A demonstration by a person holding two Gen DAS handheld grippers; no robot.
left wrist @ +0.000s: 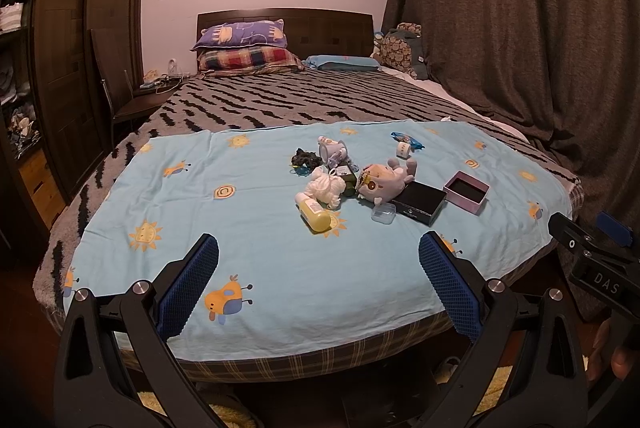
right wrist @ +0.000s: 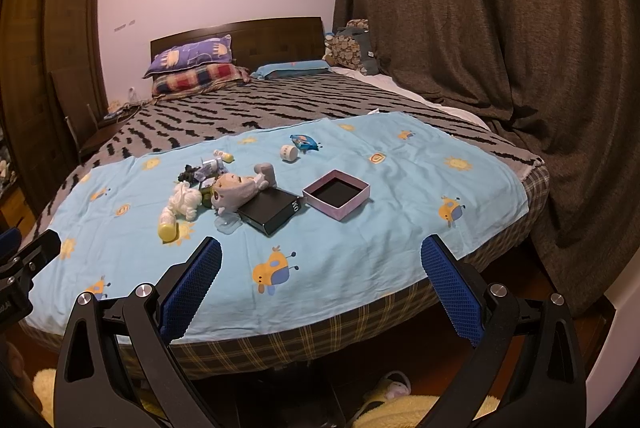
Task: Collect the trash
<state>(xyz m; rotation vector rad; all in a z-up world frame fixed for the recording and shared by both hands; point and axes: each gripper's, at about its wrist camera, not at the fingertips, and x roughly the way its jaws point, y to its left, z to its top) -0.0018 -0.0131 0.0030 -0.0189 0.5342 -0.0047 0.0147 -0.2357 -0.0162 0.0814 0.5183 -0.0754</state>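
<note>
Both tongs, left (left wrist: 319, 248) and right (right wrist: 321, 252), hang apart and empty at the bed's near edge, and I judge the blue wrapper (right wrist: 304, 143) far ahead on the sheet (right wrist: 400, 228), nearer my right.

Showing pale blue sheet (left wrist: 260, 211) with orange suns.
Contrasting with grey, black-striped blanket (left wrist: 280, 103), pink box (right wrist: 337, 195), yellow bottle (left wrist: 314, 216), plaid pillow (left wrist: 248, 59).
</note>
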